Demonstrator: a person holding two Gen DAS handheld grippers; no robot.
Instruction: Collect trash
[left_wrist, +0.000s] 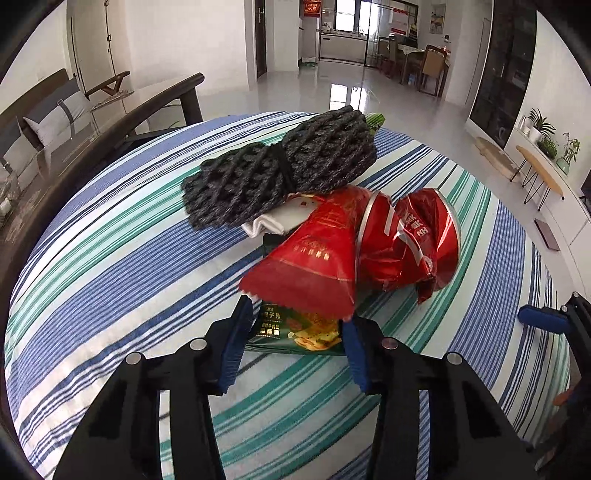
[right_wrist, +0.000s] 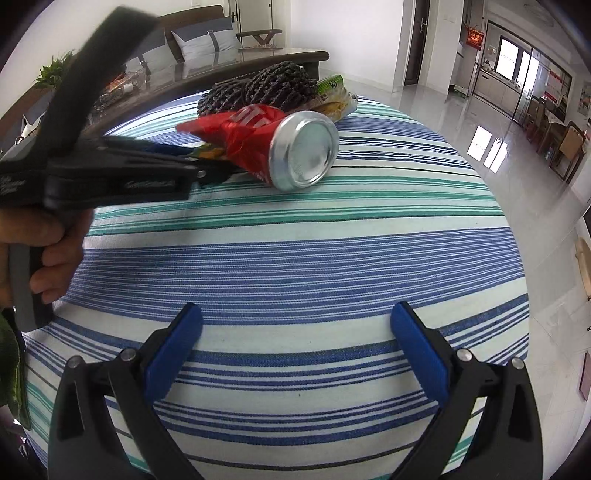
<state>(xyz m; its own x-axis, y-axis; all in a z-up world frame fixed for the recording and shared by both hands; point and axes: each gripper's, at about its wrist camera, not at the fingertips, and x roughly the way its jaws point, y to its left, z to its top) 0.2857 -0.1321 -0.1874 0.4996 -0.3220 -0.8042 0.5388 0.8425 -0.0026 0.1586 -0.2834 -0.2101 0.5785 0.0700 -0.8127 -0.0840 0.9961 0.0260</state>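
Left wrist view: my left tool (left_wrist: 295, 332) half-closed around green snack wrapper (left_wrist: 299, 332), pads not yet pressing. Squeeze wrapper alone, avoid red packet (left_wrist: 314, 258) above. Right tool (right_wrist: 295, 339) spread wide, empty, over striped tabletop (right_wrist: 295, 258).

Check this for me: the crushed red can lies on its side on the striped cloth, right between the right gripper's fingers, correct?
Not quite. The crushed red can does lie on its side on the striped cloth, but well beyond the right gripper, whose open fingers bracket only cloth, as the right wrist view shows.

Foam netting bundle (left_wrist: 280, 173) behind wrapper (left_wrist: 314, 266), crushed can (left_wrist: 410, 243) right, all on tablecloth (left_wrist: 110, 295)
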